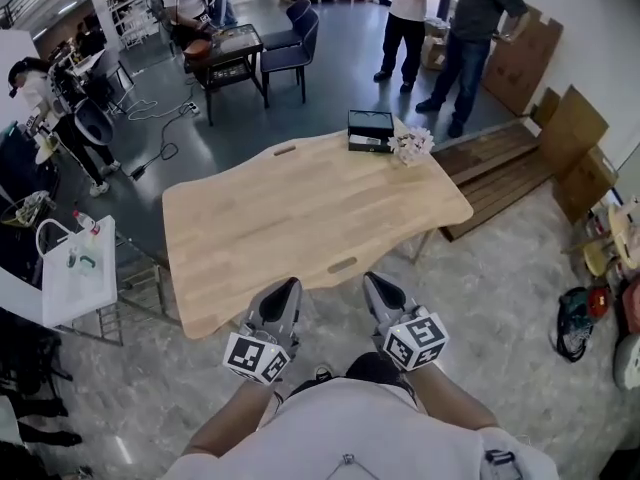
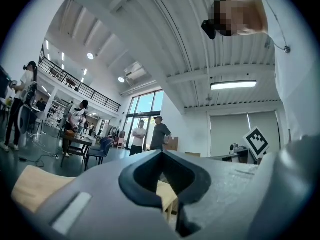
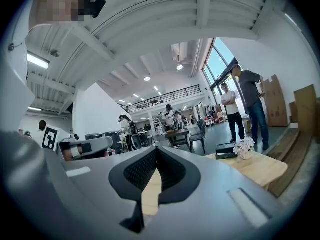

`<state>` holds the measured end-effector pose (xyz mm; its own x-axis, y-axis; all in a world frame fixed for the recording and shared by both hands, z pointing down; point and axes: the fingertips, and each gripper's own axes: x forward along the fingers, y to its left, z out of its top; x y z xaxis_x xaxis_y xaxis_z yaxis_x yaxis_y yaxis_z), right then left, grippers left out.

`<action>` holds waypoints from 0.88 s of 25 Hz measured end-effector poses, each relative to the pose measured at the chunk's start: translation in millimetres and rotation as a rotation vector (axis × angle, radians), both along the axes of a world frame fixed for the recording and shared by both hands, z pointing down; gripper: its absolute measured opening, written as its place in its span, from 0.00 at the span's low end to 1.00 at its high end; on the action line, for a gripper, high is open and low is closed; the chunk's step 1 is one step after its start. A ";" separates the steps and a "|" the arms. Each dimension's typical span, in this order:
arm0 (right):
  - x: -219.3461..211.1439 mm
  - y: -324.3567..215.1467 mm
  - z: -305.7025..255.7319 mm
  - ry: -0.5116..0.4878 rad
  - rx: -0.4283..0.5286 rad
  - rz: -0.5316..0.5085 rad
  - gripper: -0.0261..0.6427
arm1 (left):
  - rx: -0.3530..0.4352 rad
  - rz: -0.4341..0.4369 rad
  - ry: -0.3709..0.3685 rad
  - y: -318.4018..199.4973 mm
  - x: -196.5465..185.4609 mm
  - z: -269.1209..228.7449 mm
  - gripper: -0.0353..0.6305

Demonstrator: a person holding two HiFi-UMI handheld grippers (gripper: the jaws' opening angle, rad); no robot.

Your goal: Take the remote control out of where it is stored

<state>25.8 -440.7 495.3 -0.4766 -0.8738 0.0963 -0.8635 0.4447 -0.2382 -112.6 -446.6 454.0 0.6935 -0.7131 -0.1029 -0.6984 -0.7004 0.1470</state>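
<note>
We are looking at a bright, evenly lit hall, where daylight is pouring in through the tall windows point(image 2: 146, 105) and a ceiling lamp point(image 2: 233, 85) is glowing, so the pale desk point(image 1: 300, 218) is showing a soft sheen and casting only faint shadows. In both gripper views the fisheye lens is bending every line, a dark ring is closing off the corners, and the jaws nearest the lens are blurring while the room behind is reading sharp. In the head view, edges are bowing outward.

No legible text is showing anywhere; only square markers point(image 1: 258, 357) are sitting on the cubes point(image 1: 415, 340) of the left gripper point(image 1: 288, 287) and right gripper point(image 1: 373, 281).
</note>
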 end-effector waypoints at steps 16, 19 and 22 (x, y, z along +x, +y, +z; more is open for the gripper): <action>31.4 -171.4 22.0 -0.012 -0.018 -0.022 0.08 | -0.004 -0.007 -0.005 -166.0 27.8 18.5 0.05; 55.3 -226.0 17.8 -0.024 -0.023 -0.036 0.08 | -0.009 -0.042 -0.007 -214.4 47.7 10.3 0.05; 74.6 -281.1 8.6 -0.028 -0.014 -0.068 0.08 | -0.005 -0.073 -0.014 -266.4 66.7 4.1 0.05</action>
<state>100.4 -721.8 504.0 -0.5372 -0.8382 0.0941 -0.8245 0.4982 -0.2684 -46.0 -713.0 458.1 0.6413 -0.7620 -0.0900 -0.7493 -0.6472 0.1401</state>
